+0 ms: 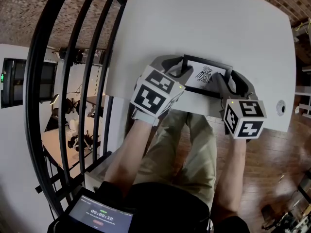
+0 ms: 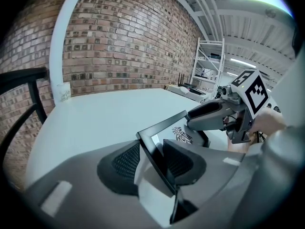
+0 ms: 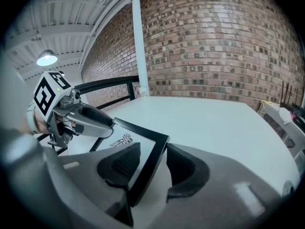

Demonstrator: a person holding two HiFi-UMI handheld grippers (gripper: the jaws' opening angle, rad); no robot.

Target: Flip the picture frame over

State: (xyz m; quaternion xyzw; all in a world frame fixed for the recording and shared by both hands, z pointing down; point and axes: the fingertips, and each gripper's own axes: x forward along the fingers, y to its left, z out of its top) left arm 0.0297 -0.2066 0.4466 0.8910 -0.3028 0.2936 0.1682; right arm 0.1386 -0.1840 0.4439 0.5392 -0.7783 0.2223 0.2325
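Picture frame [image 1: 206, 76], black-edged with a white sheet and a black bird-like emblem [image 1: 205, 74] facing up, lies at the near edge of the white table [image 1: 204, 23], right in front of the person's khaki-trousered legs [image 1: 189, 144]. The left gripper [image 1: 181, 68] takes the frame's left end and the right gripper [image 1: 232, 77] its right end, their marker cubes hanging just off the table edge toward the person. In the left gripper view the frame's black side bar runs straight between the two ribbed pads, with the jaws closed in on it. The right-hand pad presses the picture face, while a sliver of white shows at the other pad, so the pinch looks firm but may not be complete there. In the right gripper view the opposite side bar stands between that gripper's pads in the same way. The left pad is against the glass and the right pad at the bar's outer corner. The frame appears tilted slightly off the tabletop, though from above it is hard to tell whether its near edge touches. A brick wall [image 2: 124, 42] rises behind the table, a black railing [image 1: 73, 81] curves at the left, and a tablet [image 1: 99, 215] showing a timer sits at the person's lap.
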